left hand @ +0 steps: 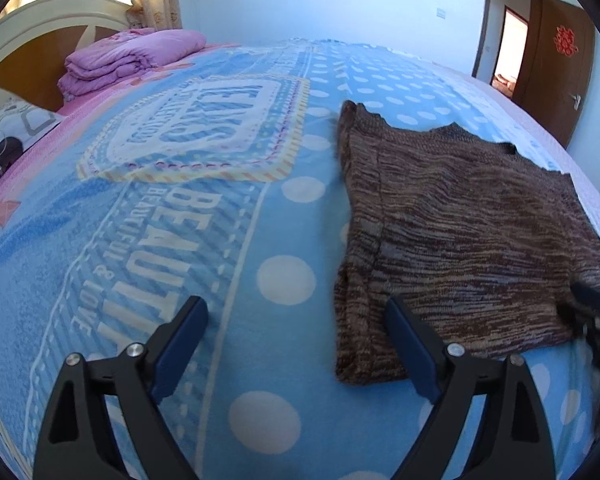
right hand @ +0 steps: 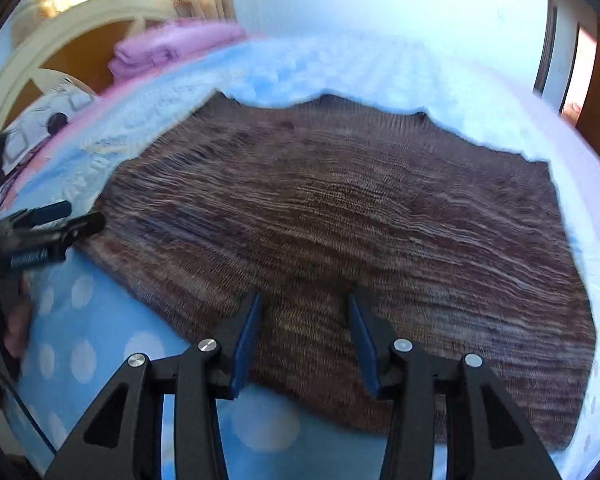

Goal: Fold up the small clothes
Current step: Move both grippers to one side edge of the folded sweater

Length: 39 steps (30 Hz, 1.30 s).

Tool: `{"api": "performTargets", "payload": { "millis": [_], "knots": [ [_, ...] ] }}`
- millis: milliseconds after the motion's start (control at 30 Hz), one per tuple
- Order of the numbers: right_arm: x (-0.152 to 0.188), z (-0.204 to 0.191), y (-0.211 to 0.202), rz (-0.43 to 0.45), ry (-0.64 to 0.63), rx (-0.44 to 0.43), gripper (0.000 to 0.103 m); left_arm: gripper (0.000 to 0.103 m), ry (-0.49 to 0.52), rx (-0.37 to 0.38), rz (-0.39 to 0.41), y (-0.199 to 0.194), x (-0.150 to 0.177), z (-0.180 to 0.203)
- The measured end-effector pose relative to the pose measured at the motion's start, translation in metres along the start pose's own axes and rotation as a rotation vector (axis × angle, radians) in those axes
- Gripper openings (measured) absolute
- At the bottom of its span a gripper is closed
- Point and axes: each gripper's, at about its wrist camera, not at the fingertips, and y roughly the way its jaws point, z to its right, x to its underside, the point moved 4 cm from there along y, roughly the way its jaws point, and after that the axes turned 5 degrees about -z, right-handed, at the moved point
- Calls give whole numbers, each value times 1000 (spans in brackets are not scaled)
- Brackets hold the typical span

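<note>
Brown knit sweater (left hand: pixel 460 232) flat on blue dotted blanket (left hand: pixel 228 264), sides folded in. Left gripper (left hand: pixel 296 320) wide open at its left edge, gripping nothing. Right gripper (right hand: pixel 302 312) half open over near hem, pads clear of knit.

Coarse brown knit sweater (right hand: pixel 340 208) on fuzzy fleece blanket (left hand: pixel 220 280); glossy wooden headboard (left hand: pixel 16 68).

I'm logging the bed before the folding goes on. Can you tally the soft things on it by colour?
Brown: 1, the knit garment lying flat on the blanket.
Purple: 1, the folded quilt by the headboard.
Blue: 1, the dotted blanket covering the bed.
White patterned: 1, the pillow, partly cut off at the left edge.
Total: 4
</note>
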Motion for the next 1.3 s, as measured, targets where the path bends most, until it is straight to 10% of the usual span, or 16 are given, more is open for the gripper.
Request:
{"api": "performTargets", "payload": {
  "millis": [300,567,1000,1300],
  "knots": [
    [12,-7,-24,-25,-47,14,46,93,-17,58,5,-21,6,-24],
    [-3,-98,-38,101,-345,59,49,98,-8,22,73,-32,-28,-59],
    [-15,-176,11,103,-555,139,49,99,-7,290,5,16,-94,-34],
    [-22,-190,24,127,-575,159,49,98,22,344,-60,56,-124,-2]
  ]
}}
